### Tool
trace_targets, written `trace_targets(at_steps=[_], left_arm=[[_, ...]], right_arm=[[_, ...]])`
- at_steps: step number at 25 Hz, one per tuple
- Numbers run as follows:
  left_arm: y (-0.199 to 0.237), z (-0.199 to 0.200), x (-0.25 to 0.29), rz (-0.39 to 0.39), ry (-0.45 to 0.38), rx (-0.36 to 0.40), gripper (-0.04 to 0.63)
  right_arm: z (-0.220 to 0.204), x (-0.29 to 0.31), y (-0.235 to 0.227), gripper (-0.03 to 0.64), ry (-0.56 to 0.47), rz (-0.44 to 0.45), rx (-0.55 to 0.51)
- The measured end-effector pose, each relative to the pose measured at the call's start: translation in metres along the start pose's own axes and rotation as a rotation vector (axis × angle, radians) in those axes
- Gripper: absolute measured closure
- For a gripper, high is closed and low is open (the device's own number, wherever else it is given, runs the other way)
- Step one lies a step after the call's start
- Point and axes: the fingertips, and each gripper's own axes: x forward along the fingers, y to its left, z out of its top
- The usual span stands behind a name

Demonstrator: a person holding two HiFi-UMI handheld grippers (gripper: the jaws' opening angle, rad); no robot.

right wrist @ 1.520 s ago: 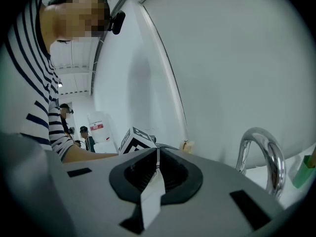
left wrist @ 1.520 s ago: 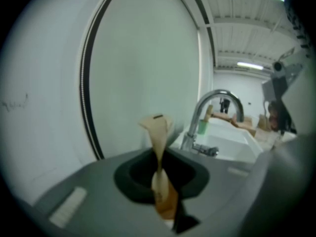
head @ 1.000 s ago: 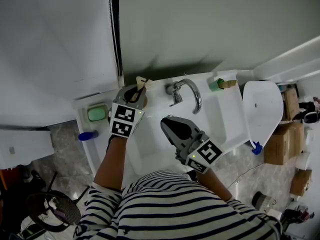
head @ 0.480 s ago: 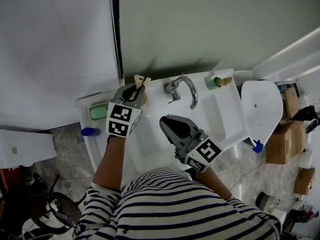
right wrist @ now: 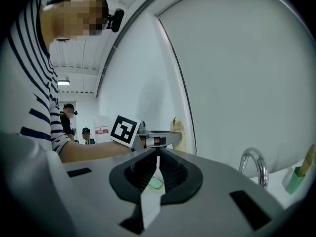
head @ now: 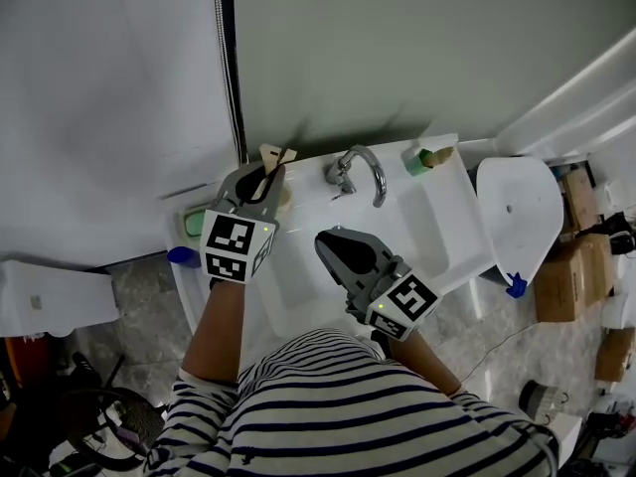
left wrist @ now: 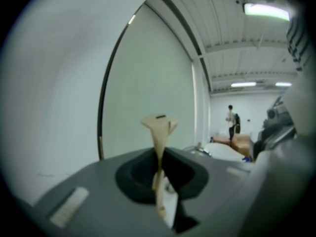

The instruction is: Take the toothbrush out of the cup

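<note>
A pale beige toothbrush (head: 272, 156) (left wrist: 159, 132) stands upright between the jaws of my left gripper (head: 268, 174) (left wrist: 161, 181), which is shut on its handle. Its flared top rises above the fingers, in front of the wall. The left gripper is at the back left of the white sink (head: 298, 276), beside the tap. Just under its fingers a sliver of a pale cup (head: 285, 196) shows; the rest is hidden. My right gripper (head: 334, 239) (right wrist: 157, 157) hovers over the basin with its jaws shut and nothing in them. In the right gripper view the left gripper (right wrist: 165, 139) shows side-on.
A chrome tap (head: 360, 170) (right wrist: 254, 164) curves over the basin. A green soap dish (head: 195, 224) and a blue object (head: 183, 256) lie at the sink's left end, a green holder (head: 421, 158) at the back right. A white toilet lid (head: 517, 217) and cardboard boxes (head: 561, 286) are right.
My left gripper has risen with the toothbrush in it and looms larger in the head view. The right gripper has shifted only slightly over the basin.
</note>
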Motion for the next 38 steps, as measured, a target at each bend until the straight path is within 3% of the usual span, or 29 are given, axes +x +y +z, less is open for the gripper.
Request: trace_targets(at_steps=[7,18,32,38], left_arm=[[-0.016,0.028,-0.036,-0.003,-0.042,0.009,0.566],[-0.046,0.039,-0.075,-0.03,-0.07,-0.019,0.566],[-0.066,0.001,-0.101,-0.124,-0.026,-0.14,0.566],[-0.089,0.005,-0.095,-0.19,-0.035,-0.148,0.566]], right_arm=[[0.003,-0.013,0.018,0.607,-0.015,-0.014,-0.008],[0.005,-0.034,0.029,0.607,-0.032,-0.05,-0.02],[-0.007,-0.025,0.042,0.607,-0.007,-0.082,-0.02],[-0.002,-0.04,0.041,0.607,0.002,-0.111,-0.04]])
